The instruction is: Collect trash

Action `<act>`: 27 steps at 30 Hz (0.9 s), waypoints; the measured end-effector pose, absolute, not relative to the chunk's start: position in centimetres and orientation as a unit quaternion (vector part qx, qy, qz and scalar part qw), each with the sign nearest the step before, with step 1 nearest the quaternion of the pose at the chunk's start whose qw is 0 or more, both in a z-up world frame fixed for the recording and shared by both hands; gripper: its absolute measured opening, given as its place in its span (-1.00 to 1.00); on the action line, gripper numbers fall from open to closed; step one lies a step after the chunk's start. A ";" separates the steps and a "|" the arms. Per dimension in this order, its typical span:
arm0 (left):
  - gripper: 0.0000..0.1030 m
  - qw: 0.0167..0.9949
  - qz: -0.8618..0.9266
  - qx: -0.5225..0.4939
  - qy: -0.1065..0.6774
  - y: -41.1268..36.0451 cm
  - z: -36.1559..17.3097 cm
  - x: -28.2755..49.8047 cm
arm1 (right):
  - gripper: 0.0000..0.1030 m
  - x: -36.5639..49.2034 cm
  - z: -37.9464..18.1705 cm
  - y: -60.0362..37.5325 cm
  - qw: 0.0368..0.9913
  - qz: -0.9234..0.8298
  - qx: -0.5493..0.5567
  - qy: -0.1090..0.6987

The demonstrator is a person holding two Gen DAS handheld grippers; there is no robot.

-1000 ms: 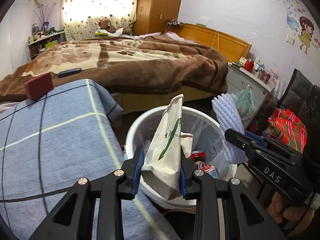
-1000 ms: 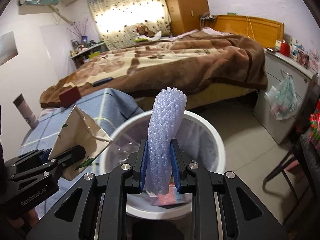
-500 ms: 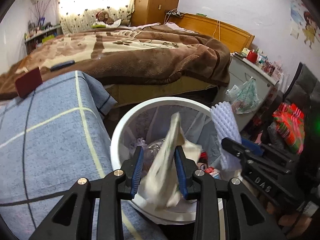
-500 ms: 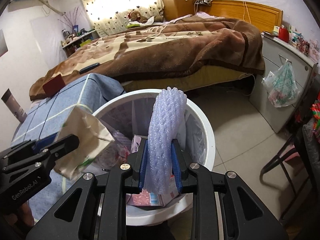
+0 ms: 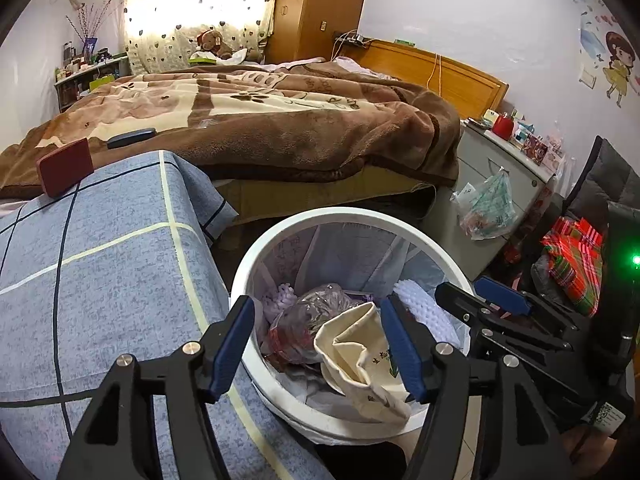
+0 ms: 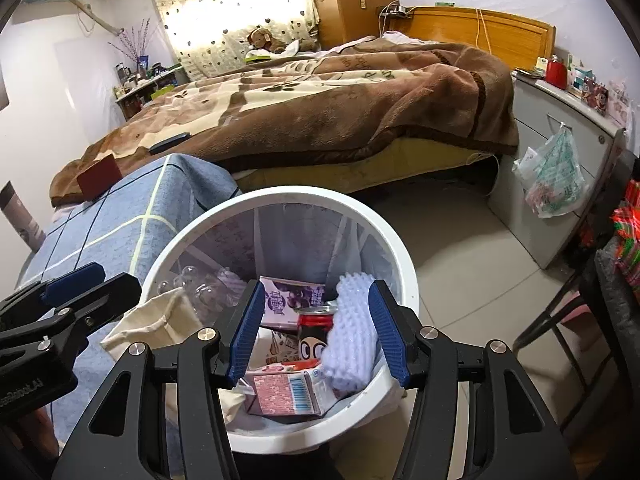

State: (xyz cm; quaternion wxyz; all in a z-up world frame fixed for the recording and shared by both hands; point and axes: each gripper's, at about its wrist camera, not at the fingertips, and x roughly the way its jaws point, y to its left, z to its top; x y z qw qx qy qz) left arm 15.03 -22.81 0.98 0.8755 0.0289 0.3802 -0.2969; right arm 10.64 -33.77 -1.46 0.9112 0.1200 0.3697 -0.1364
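Now the cream paper bag (image 5: 362, 354) lies crumpled inside the white trash bin (image 5: 276, 232), leaning on its near rim, where 1 second ago it stood upright clamped in the left gripper (image 5: 318, 346). That gripper's jaws are opening; the bag sits between them, but the blue pads (image 5: 232, 346) no longer press it. The lavender foam sleeve (image 6: 352, 340) has likewise dropped from an upright, pinched pose to lie in the bin beside a red can (image 6: 314, 330) and above a pink carton (image 6: 286, 394). The right gripper (image 6: 318, 334) is opening too, its pads apart from the sleeve, which lies close by the right pad. Both grippers hang over the bin's near edge, lower over the opening than before.

A clear liner lines the bin, and a crushed clear plastic bottle (image 5: 306, 322) rests among the rubbish. Left of the bin is a blue checked cover (image 5: 100, 264) with a red box (image 5: 64, 166) at its far end. Behind stands a bed under a brown blanket (image 5: 280, 128), a grey cabinet (image 6: 560, 152) with a plastic bag (image 6: 554, 176) hanging from it, and pale floor tiles (image 6: 460, 240).
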 end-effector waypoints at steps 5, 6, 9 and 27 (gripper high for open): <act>0.41 0.883 -0.289 0.023 0.369 -21.8 1.4 14.4 | 0.08 10.1 -1.0 -33.1 0.917 -0.139 0.118 0.356; 0.41 0.884 -0.287 0.024 0.368 -21.6 1.5 14.3 | 0.08 9.9 -0.8 -32.9 0.918 -0.139 0.116 0.352; 0.42 0.889 -0.284 0.026 0.359 -21.0 1.9 13.8 | 0.08 9.5 -0.3 -32.4 0.925 -0.146 0.109 0.335; 0.42 0.928 -0.232 0.024 0.290 -16.8 3.2 8.7 | 0.08 6.3 1.0 -28.5 0.948 -0.145 0.090 0.267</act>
